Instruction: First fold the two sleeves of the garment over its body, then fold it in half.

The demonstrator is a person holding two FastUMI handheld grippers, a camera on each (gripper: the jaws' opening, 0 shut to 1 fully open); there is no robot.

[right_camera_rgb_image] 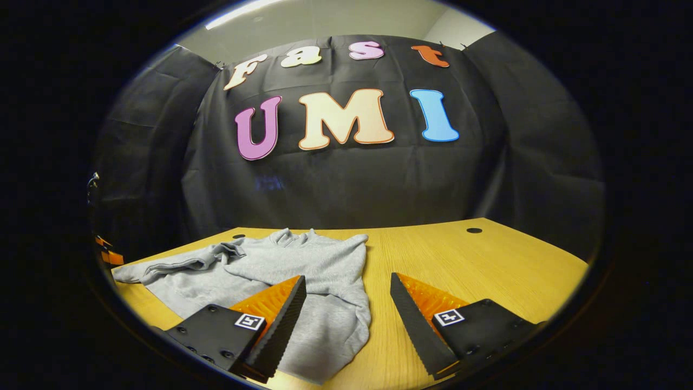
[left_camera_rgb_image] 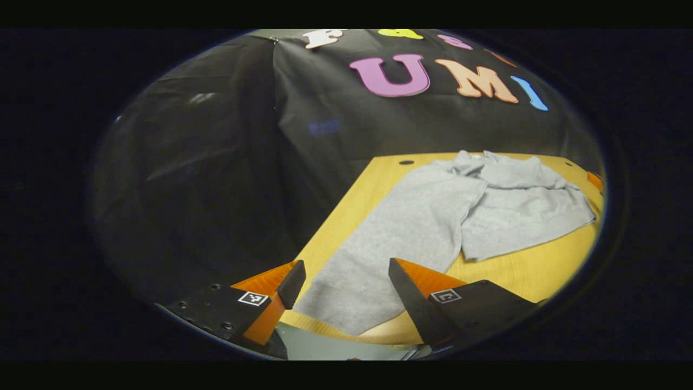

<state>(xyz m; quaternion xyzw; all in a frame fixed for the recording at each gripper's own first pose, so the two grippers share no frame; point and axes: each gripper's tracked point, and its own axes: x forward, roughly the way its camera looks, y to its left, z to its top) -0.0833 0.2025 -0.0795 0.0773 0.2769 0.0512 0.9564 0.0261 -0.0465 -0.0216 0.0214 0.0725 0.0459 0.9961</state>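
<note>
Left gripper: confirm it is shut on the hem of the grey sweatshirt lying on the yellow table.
Not right. The left gripper is open, not shut: in the left gripper view its two fingers stand wide apart above the near end of the grey sweatshirt, pressing on nothing. The rest stands: the sweatshirt lies on the yellow table.

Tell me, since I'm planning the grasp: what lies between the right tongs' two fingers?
In the right gripper view, the open right tongs frame the grey garment's edge and bare table.
</note>
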